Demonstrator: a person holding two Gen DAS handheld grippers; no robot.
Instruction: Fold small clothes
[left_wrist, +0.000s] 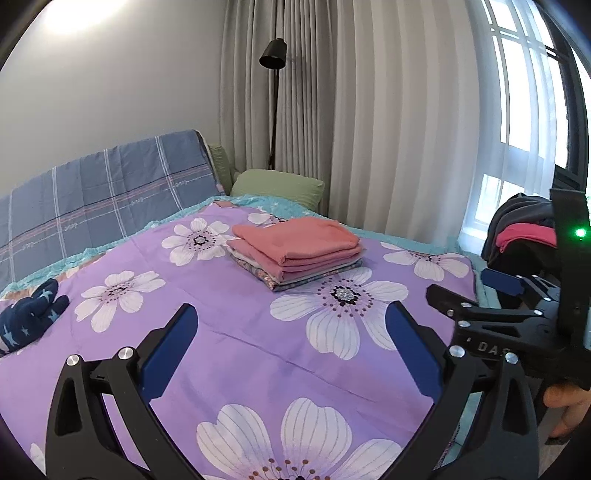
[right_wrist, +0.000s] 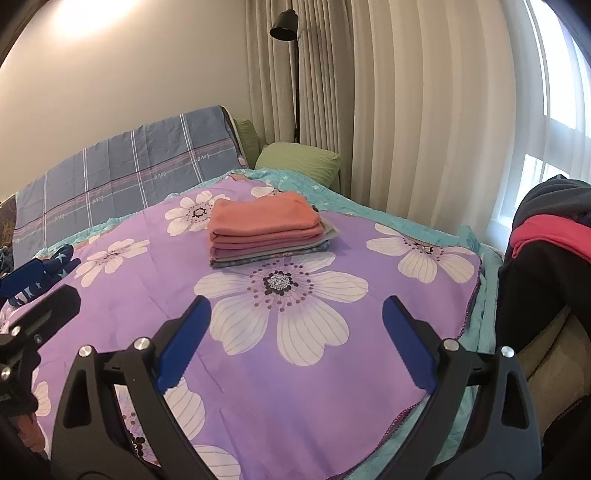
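A stack of folded clothes with a pink piece on top lies on the purple flowered bedspread; it also shows in the right wrist view. A crumpled navy garment with stars lies at the bed's left edge, also in the right wrist view. My left gripper is open and empty above the bedspread, short of the stack. My right gripper is open and empty, likewise short of the stack. The right gripper shows at the right of the left view.
A pile of dark and pink clothes sits on a chair at the bed's right. A blue plaid quilt covers the headboard, green pillows beside it. A black floor lamp, curtains and a window stand behind.
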